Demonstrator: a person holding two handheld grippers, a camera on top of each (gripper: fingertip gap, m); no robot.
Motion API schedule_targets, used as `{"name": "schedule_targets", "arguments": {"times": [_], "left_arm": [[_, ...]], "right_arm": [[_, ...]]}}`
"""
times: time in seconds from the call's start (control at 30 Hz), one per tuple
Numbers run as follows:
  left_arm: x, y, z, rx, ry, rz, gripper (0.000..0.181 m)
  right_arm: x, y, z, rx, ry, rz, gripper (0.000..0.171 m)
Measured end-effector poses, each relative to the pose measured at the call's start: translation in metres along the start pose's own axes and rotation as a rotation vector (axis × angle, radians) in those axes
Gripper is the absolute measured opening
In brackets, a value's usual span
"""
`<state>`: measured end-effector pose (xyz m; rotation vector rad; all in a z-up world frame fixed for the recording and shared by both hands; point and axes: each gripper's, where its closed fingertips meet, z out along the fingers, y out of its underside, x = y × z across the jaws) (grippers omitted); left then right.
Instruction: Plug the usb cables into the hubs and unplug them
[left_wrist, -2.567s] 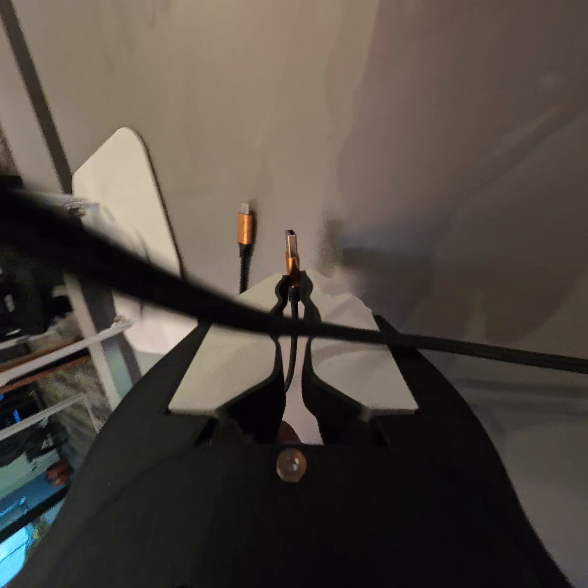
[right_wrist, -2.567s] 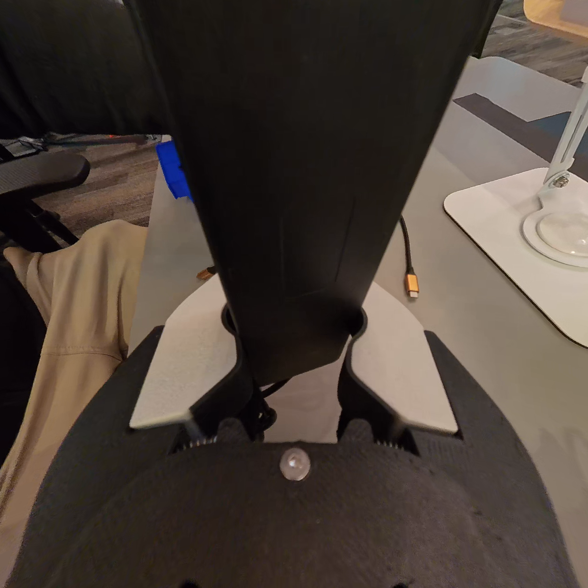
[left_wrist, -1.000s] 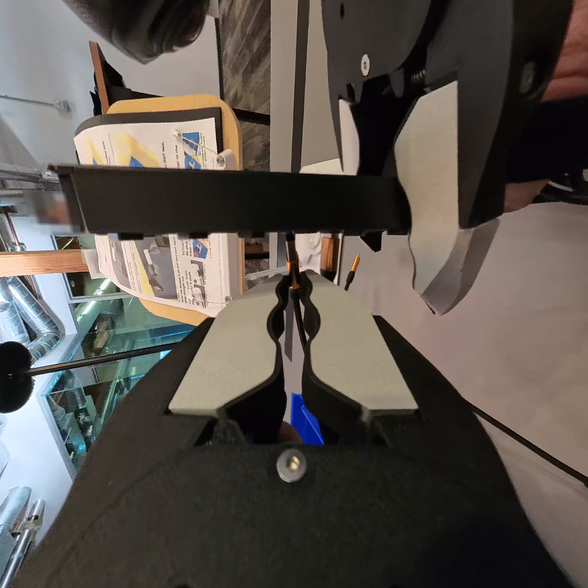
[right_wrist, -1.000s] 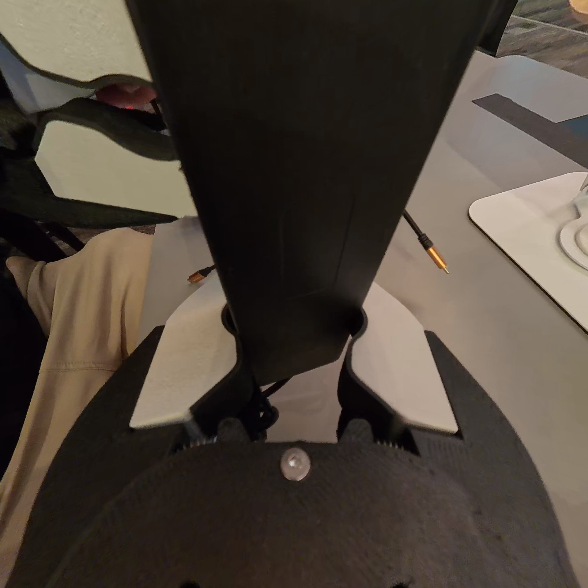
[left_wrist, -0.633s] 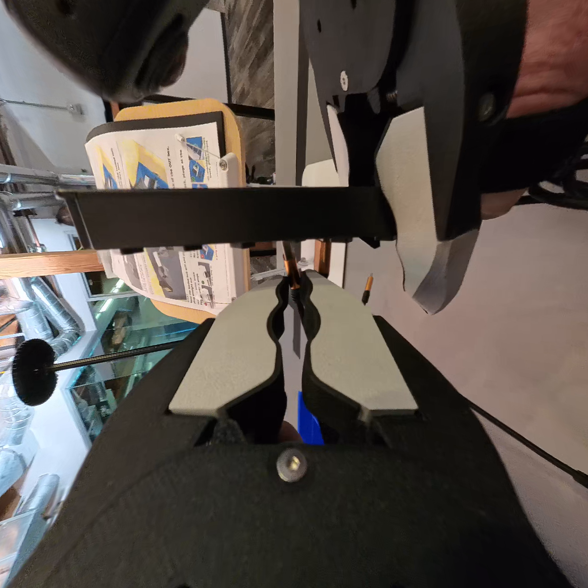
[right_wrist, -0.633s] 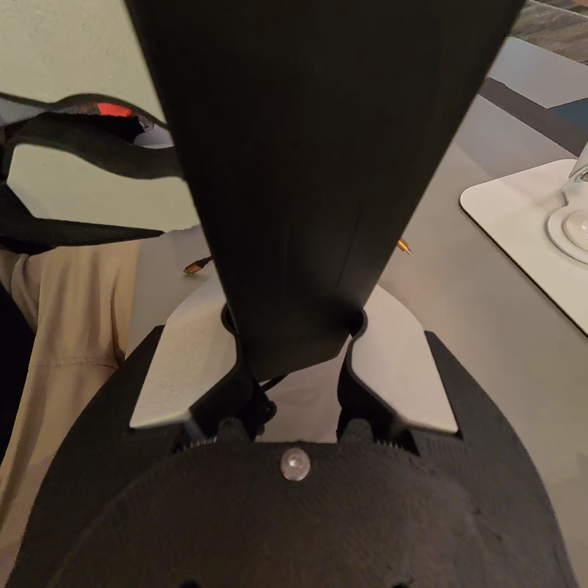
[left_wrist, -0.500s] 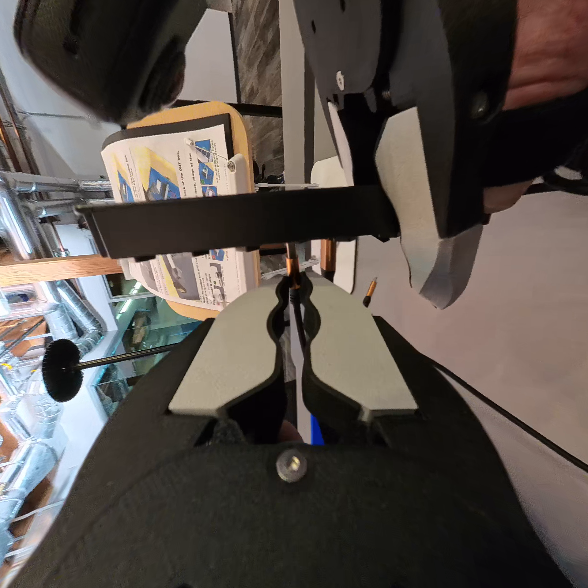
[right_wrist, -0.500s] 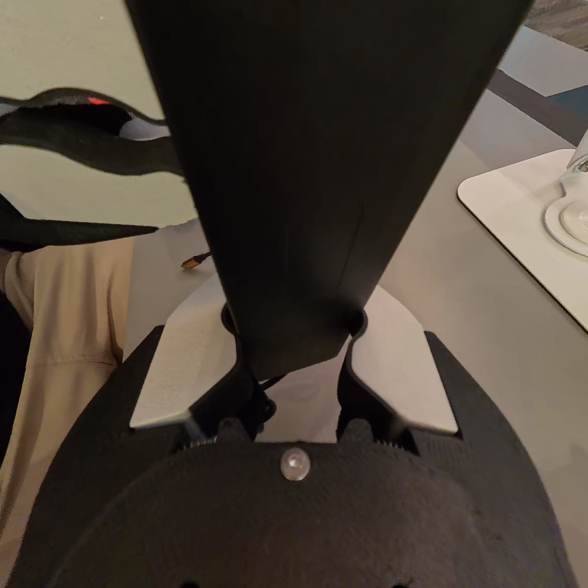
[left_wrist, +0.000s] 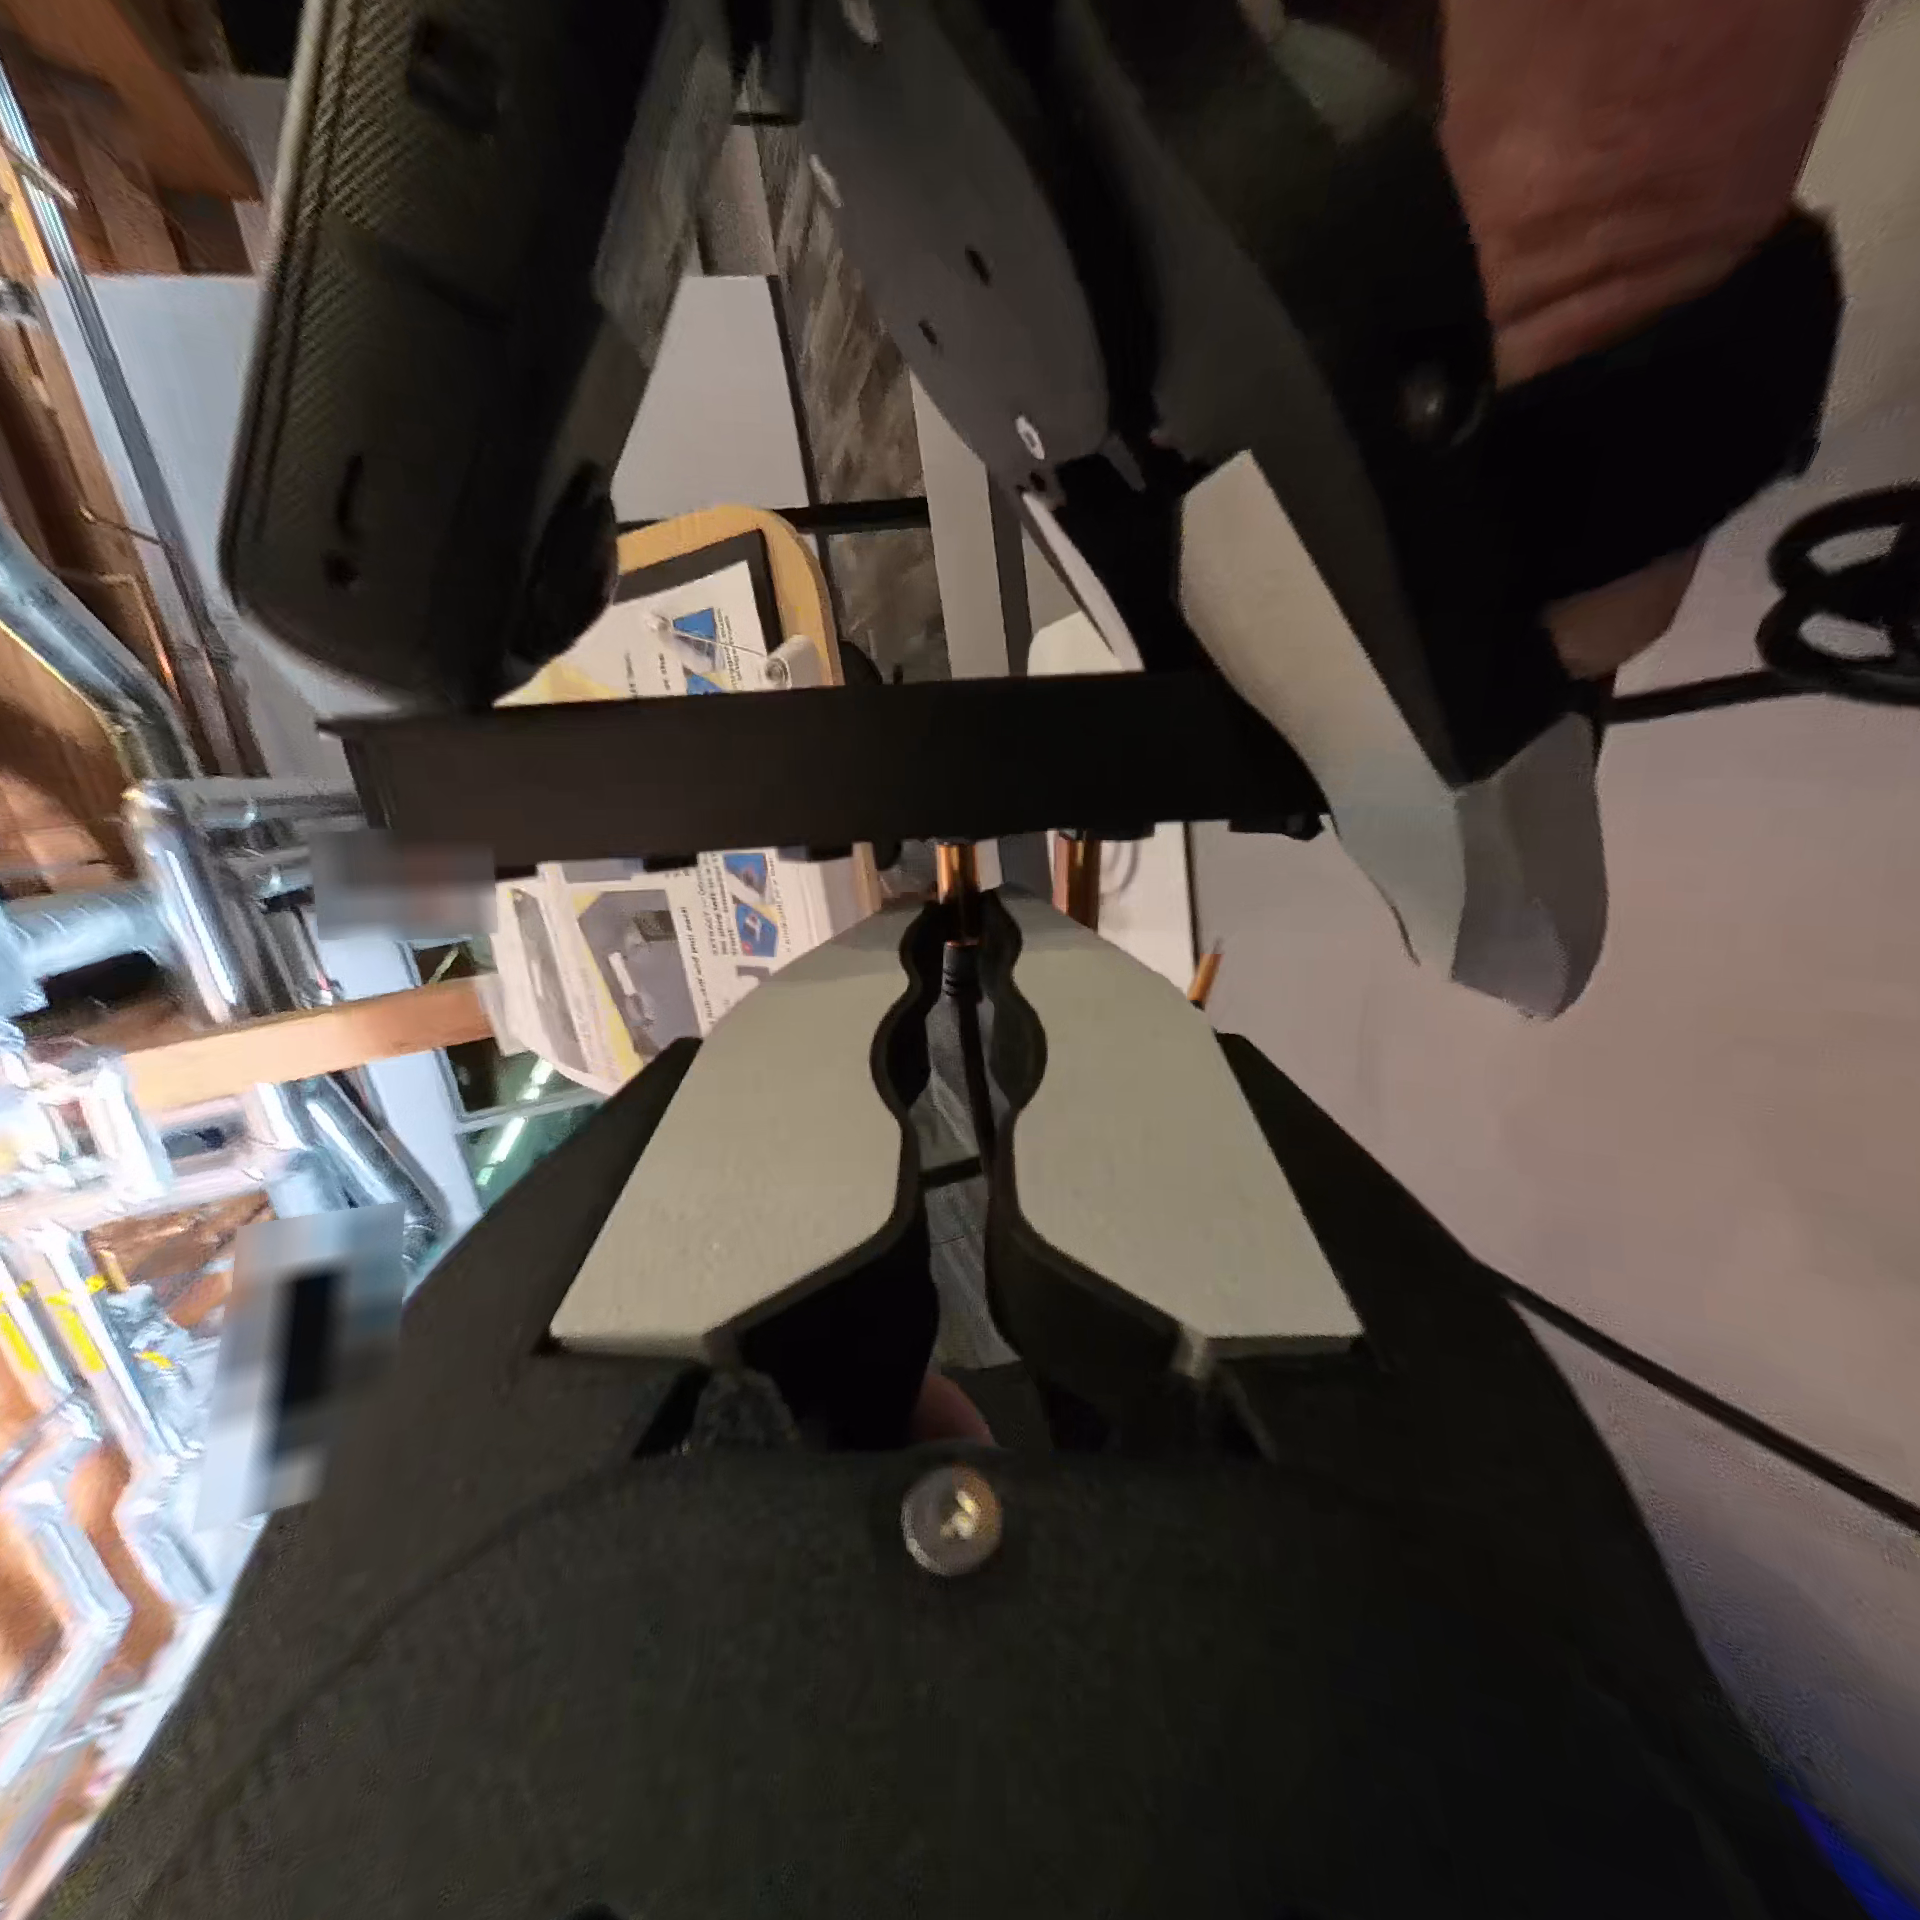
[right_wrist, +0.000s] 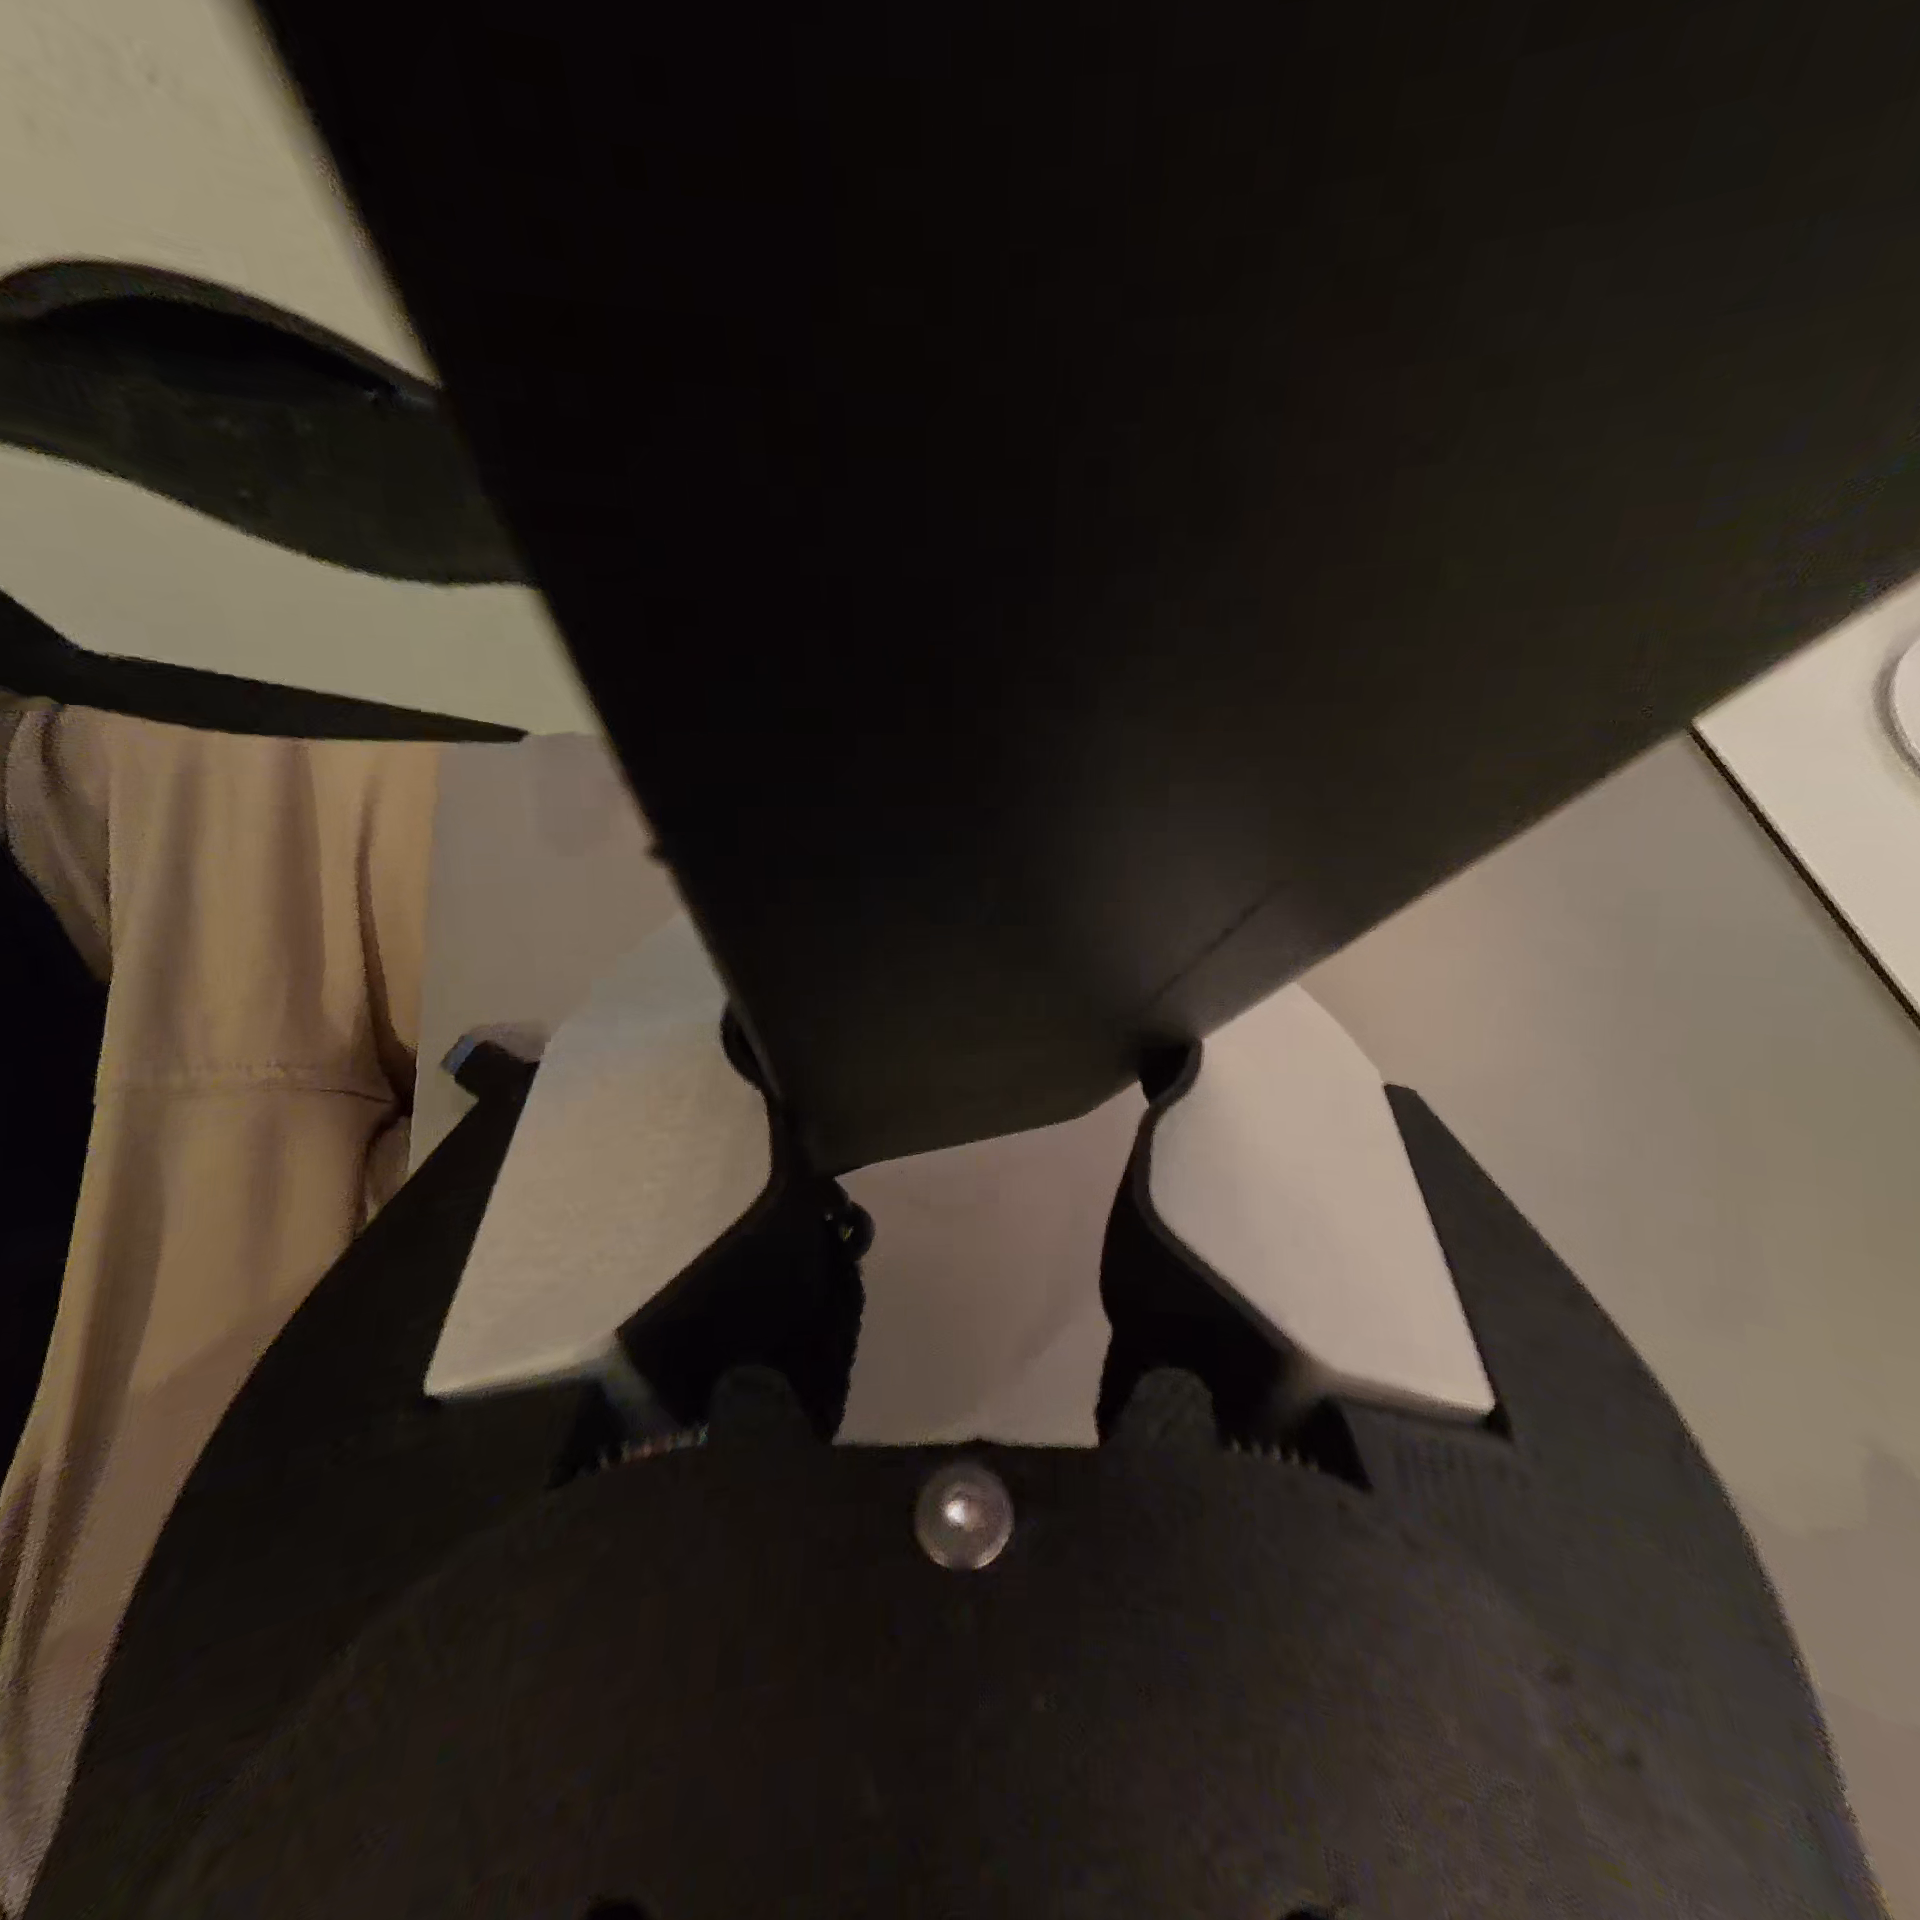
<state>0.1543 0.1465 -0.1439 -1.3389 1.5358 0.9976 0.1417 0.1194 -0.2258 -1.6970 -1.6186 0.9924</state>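
In the left wrist view my left gripper is shut on a black usb cable just behind its orange plug. The plug meets the underside of a long black hub held crosswise above it. The right gripper shows at the upper right, shut on the hub's right end. In the right wrist view my right gripper grips the same hub, which fills most of that view. Whether the plug is seated in a port is hidden.
A grey table lies to the right with another black cable across it and a loose orange plug. A white mat lies at the right. A person's beige sleeve is at the left. My right fingertips sit around 8 centimeters from my left ones.
Both grippers and the hub have tilted and shifted, and the left view has swung round. The hub now fills more of the right wrist view. The loose plugs have left the right wrist view.
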Motion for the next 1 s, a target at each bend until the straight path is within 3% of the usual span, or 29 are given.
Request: {"name": "schedule_targets", "arguments": {"times": [0.23, 0.33, 0.6, 0.77, 1.0], "left_arm": [[-0.003, 0.006, -0.004, 0.046, 0.002, -0.084, 0.008], [-0.014, 0.015, -0.014, 0.065, -0.039, -0.177, 0.022], [-0.023, 0.066, -0.053, 0.038, -0.11, -0.373, 0.026], [0.004, 0.088, -0.075, 0.013, -0.109, -0.48, 0.022], [0.036, 0.093, -0.092, 0.004, -0.078, -0.556, 0.019]], "right_arm": [[-0.001, -0.007, 0.001, 0.035, -0.01, 0.031, 0.069], [0.002, -0.015, -0.006, 0.068, 0.017, 0.051, 0.069], [0.022, -0.034, -0.039, 0.158, 0.131, 0.113, 0.069], [0.037, -0.059, -0.091, 0.278, 0.243, 0.149, 0.069], [0.084, -0.073, -0.217, 0.596, 0.488, 0.285, 0.069]]}}
